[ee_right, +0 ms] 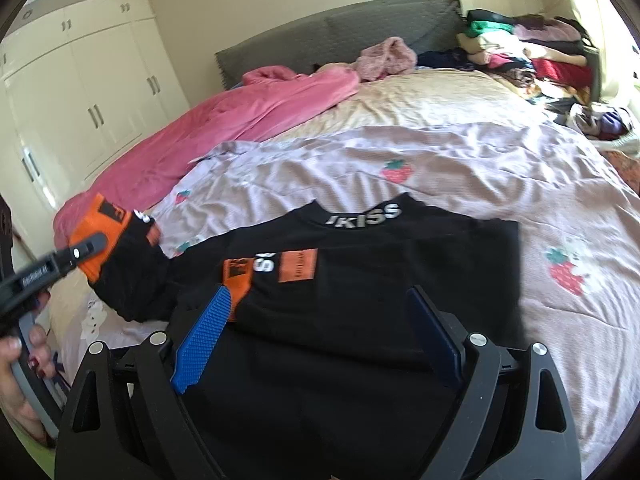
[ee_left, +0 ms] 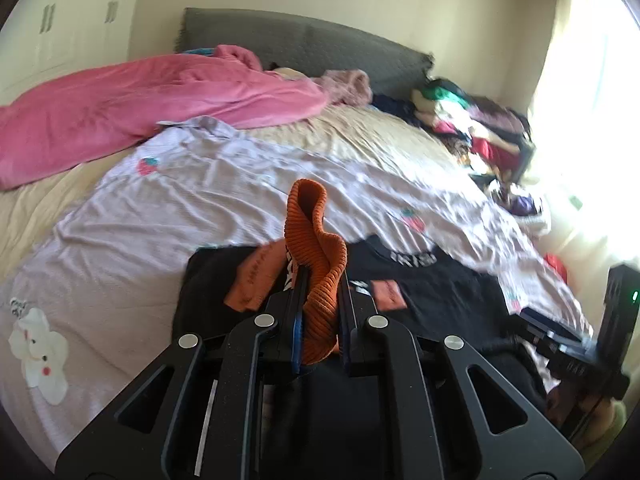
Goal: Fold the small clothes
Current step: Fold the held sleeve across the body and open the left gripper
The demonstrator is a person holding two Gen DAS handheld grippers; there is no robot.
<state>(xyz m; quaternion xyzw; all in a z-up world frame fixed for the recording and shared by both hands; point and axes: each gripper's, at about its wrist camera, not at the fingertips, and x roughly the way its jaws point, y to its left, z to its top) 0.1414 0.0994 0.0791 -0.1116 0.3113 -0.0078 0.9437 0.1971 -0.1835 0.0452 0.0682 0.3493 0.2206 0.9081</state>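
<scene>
A black sweatshirt (ee_right: 380,264) with orange patches and white lettering lies flat on a lilac strawberry-print sheet (ee_right: 440,160). My left gripper (ee_left: 322,280) is shut on the sweatshirt's orange ribbed cuff (ee_left: 312,232), which sticks up between the fingers. In the right wrist view the left gripper (ee_right: 86,248) holds that cuff (ee_right: 100,220) up at the left, with the black sleeve (ee_right: 132,276) hanging from it. My right gripper (ee_right: 320,320) stands open over the sweatshirt's lower body, nothing between its blue pads (ee_right: 208,328). It also shows blurred as the right gripper (ee_left: 560,332) at the right edge.
A pink blanket (ee_left: 140,112) lies bunched along the bed's far left. A pile of mixed clothes (ee_right: 532,48) sits at the far right by the grey headboard (ee_right: 340,28). White wardrobe doors (ee_right: 80,92) stand at the left. A person's hand (ee_right: 24,360) holds the left gripper's handle.
</scene>
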